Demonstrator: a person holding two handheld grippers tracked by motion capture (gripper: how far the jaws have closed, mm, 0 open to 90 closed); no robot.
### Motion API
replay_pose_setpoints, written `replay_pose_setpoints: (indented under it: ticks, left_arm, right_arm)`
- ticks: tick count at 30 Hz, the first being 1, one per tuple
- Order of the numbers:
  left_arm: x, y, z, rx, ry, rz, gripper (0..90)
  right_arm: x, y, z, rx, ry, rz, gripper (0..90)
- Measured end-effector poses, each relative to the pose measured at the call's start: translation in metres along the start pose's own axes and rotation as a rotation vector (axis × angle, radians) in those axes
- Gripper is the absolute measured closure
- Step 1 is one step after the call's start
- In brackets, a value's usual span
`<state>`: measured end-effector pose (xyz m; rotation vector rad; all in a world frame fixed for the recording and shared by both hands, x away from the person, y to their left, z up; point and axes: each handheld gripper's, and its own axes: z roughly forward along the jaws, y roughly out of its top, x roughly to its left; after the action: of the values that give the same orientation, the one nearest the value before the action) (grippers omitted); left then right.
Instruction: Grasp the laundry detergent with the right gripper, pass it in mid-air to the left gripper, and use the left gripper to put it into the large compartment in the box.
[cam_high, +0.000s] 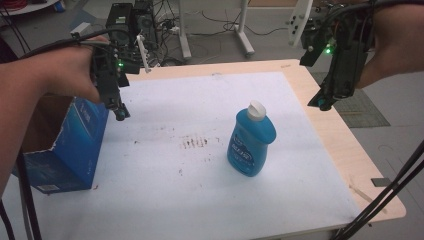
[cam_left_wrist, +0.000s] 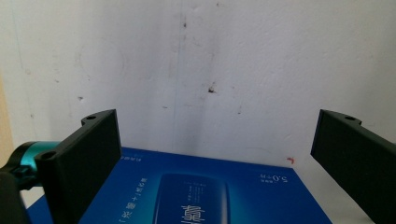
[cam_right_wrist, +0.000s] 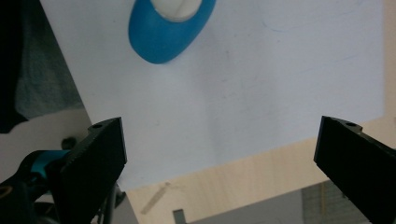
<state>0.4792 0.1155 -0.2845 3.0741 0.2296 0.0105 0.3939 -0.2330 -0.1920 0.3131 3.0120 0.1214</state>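
Standing upright near the middle of the white mat (cam_high: 165, 200) on the table (cam_high: 330, 135): blue bottle (cam_high: 251, 142). Left of the bottle, hovering wide open and holding nothing above the blue box (cam_high: 70, 150): left gripper (cam_high: 120, 112). Right of the bottle, hanging high, wide open, holding nothing: right gripper (cam_high: 324, 104).

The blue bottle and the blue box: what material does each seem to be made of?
The blue bottle looks like smooth, glossy plastic: moulded rounded shoulders, a white flip cap and a printed label. The blue box seems to be printed cardboard with a slight sheen: flat panels, sharp folded edges and a ragged, torn top rim.
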Motion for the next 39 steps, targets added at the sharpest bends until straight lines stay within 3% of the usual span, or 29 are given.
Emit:
replay_pose_setpoints:
  ticks: [2,5,7,12,15,16,18,20,25,32,35,36,37,38,39]
  left_arm:
    - [-0.002,0.0,0.0,0.002,-0.006,0.002,1.7]
    - [-0.006,0.0,-0.001,-0.001,-0.001,0.012,1.7]
    - [-0.007,-0.001,-0.003,-0.004,0.0,0.015,1.7]
    - [-0.01,-0.003,-0.003,-0.013,0.005,0.019,1.7]
    - [-0.012,-0.004,-0.003,-0.017,0.007,0.021,1.7]
    - [-0.013,-0.005,-0.003,-0.018,0.007,0.022,1.7]
    - [-0.012,-0.007,-0.003,-0.017,0.006,0.022,1.7]
    - [-0.012,-0.008,-0.002,-0.018,0.006,0.017,1.7]
    - [-0.012,-0.01,-0.001,-0.013,0.011,0.015,1.7]
    - [-0.013,-0.014,0.003,-0.013,0.004,0.015,1.7]
    - [-0.012,-0.015,0.004,-0.013,0.002,0.01,1.7]
    - [-0.011,-0.016,0.004,-0.012,0.004,0.009,1.7]
    - [-0.011,-0.016,0.004,-0.012,0.004,0.009,1.7]
    - [-0.011,-0.016,0.004,-0.014,0.004,0.007,1.7]
    - [-0.011,-0.016,0.004,-0.018,0.004,0.007,1.7]
  right_arm:
    - [0.004,-0.007,0.006,-0.029,0.032,0.022,1.4]
    - [0.011,-0.014,0.012,-0.053,0.039,0.046,1.4]
    - [0.019,-0.027,0.023,-0.111,0.052,0.089,1.4]
    - [0.029,-0.046,0.049,-0.187,0.067,0.193,1.5]
    - [0.032,-0.049,0.055,-0.207,0.065,0.218,1.4]
    - [0.041,-0.057,0.074,-0.289,0.072,0.294,1.4]
    - [0.046,-0.06,0.088,-0.347,0.088,0.339,1.4]
    - [0.051,-0.061,0.102,-0.392,0.088,0.381,1.4]
    - [0.063,-0.058,0.137,-0.44,0.075,0.487,1.5]
    - [0.081,-0.057,0.179,-0.645,0.075,0.617,1.5]
    - [0.086,-0.056,0.185,-0.702,0.064,0.652,1.4]
    - [0.092,-0.05,0.187,-0.758,0.033,0.682,1.5]
    - [0.092,-0.05,0.187,-0.758,0.033,0.682,1.5]
    - [0.095,-0.044,0.19,-0.769,-0.026,0.705,1.5]
    - [0.095,-0.042,0.191,-0.779,-0.032,0.715,1.4]
